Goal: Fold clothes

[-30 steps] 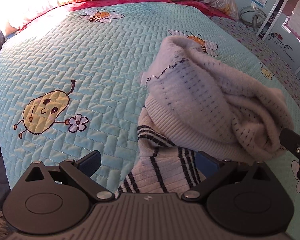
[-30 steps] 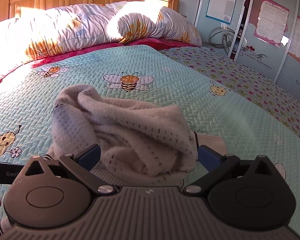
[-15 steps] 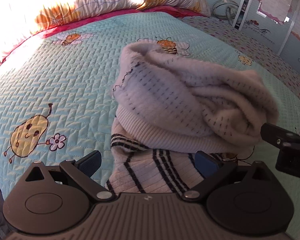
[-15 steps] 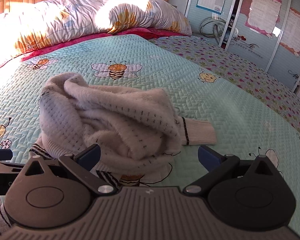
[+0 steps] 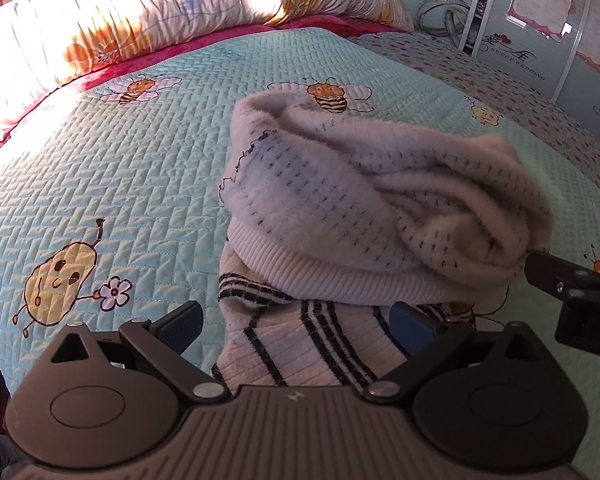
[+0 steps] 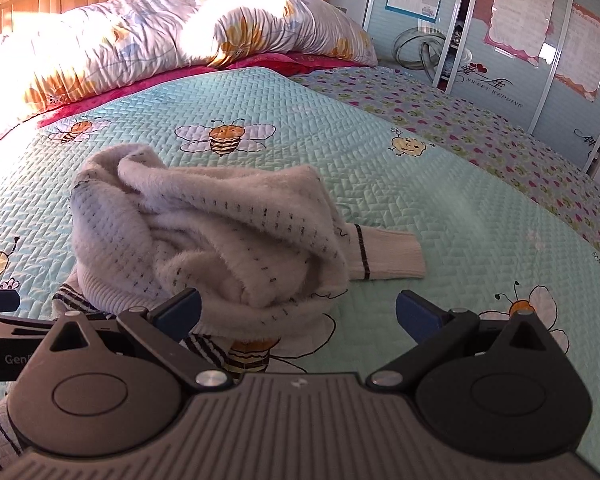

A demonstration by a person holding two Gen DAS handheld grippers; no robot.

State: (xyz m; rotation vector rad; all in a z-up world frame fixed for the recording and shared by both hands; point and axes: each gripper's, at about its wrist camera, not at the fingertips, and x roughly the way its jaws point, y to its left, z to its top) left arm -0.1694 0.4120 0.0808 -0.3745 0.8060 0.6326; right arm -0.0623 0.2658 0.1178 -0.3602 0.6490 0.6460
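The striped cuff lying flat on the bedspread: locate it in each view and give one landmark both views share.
Left wrist view: not in it; the crumpled sweater blocks that side.
Right wrist view: the striped cuff pokes out right of the sweater, at mid-height, flat on the bedspread.
Shared landmark: the bee print just beyond the sweater.

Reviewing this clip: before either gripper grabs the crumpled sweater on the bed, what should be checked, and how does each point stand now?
1. Left gripper open: ok.
2. Right gripper open, holding nothing: ok.
3. Fuzzy cream sweater with dark stitch marks spread flat: not ok, bunched in a heap.
4. Black-striped knit part between the left fingers: ok.
5. Ribbed cuff with a dark ring exposed on the teal quilted bedspread: ok.
6. Second cuff located: cannot tell.
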